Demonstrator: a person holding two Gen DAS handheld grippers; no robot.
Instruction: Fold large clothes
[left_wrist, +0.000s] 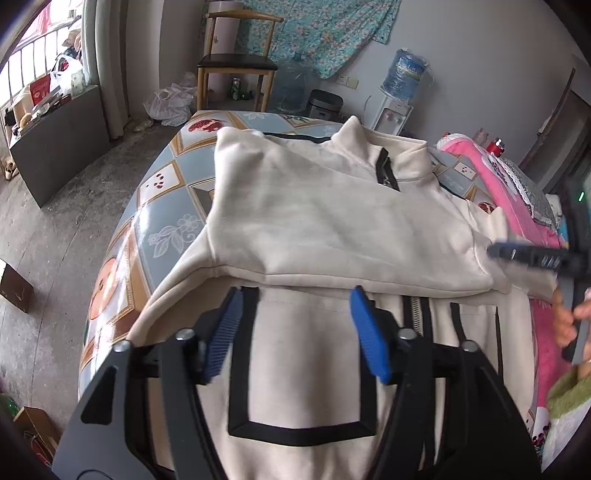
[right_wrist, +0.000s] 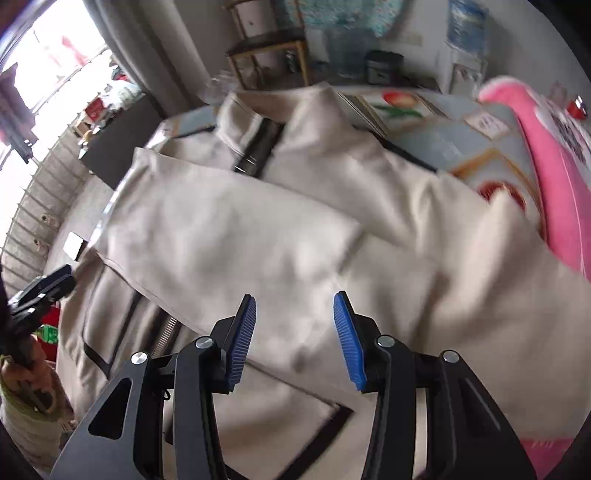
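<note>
Left wrist: soft cream fleece jacket (left_wrist: 314, 221).

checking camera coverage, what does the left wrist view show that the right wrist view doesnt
Only the left wrist view shows the bare concrete floor and a cardboard box on it. Only the right wrist view shows the window railing stretching low at left. Both show the cream jacket with sleeves folded across it on the patterned table, the wooden chair, the pink blanket, and both grippers, left gripper and right gripper, open and holding nothing.
</note>
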